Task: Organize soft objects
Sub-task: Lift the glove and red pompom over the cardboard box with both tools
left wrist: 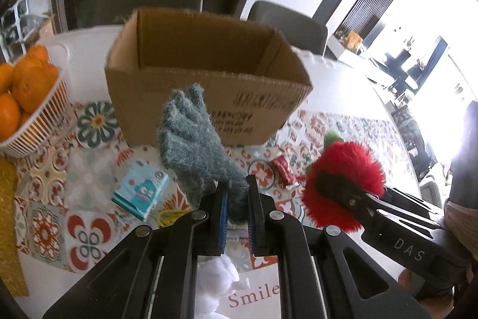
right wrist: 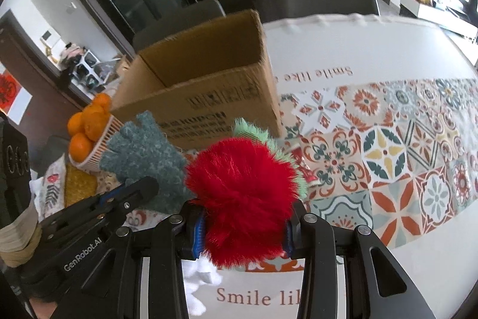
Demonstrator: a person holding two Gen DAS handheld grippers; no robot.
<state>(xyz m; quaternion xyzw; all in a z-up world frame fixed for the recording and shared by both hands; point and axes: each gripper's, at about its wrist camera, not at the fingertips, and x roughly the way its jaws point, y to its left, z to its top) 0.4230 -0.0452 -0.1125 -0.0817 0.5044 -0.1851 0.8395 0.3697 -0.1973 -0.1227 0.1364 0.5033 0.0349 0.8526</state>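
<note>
My left gripper (left wrist: 237, 193) is shut on the cuff of a fuzzy blue-grey glove (left wrist: 191, 136), held above the table in front of an open cardboard box (left wrist: 206, 73). My right gripper (right wrist: 243, 217) is shut on a red furry plush with a green tuft (right wrist: 242, 193), lifted beside the glove (right wrist: 143, 151). The plush (left wrist: 343, 181) and right gripper (left wrist: 324, 183) show at the right of the left wrist view. The box (right wrist: 209, 85) stands ahead, its inside looking bare. A white soft item (left wrist: 215, 286) lies below the left gripper.
A white basket of oranges (left wrist: 27, 97) stands at the left. A small blue carton (left wrist: 140, 190) and a red wrapper (left wrist: 282, 171) lie on the patterned tablecloth (right wrist: 388, 157). Grey chairs (left wrist: 286, 20) stand behind the table.
</note>
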